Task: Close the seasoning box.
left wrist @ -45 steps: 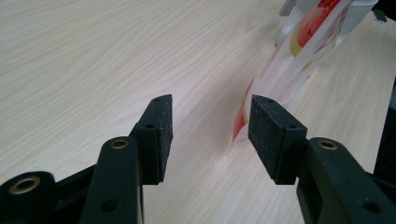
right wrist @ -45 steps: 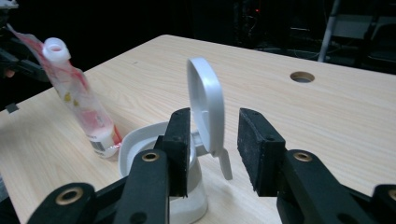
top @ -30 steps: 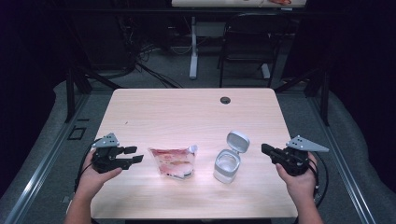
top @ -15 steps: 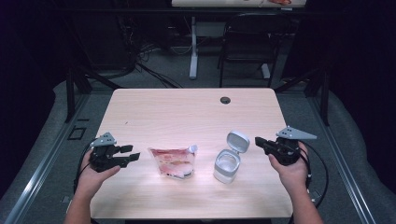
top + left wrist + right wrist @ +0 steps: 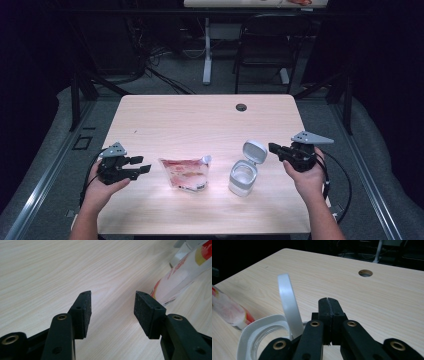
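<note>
The work in hand looks like getting the contents of the pouch into the open jar, both of which sit on the near half of the table, the pouch to the left and the jar just to its right with a gap between them. The pouch is a soft printed plastic bag lying flat, probably light and floppy, and likely slick under rubber pads; a pinch along its sealed edge or a corner seems the safest hold (the belly would just crumple). The jar looks like clear rigid plastic or glass with a white collar and a hinged lid standing upright at its back; it should be stiff and fairly light, and the lid seems a weak place to grab, so the collar or body is the better purchase. The left gripper hovers low over the wood just left of the pouch, jaws spread wide and empty, pointing toward it. The right gripper is held just right of the jar, aimed at the raised lid, its jaws pressed together on nothing. Both forearms come in from the near edge, hands level.
</note>
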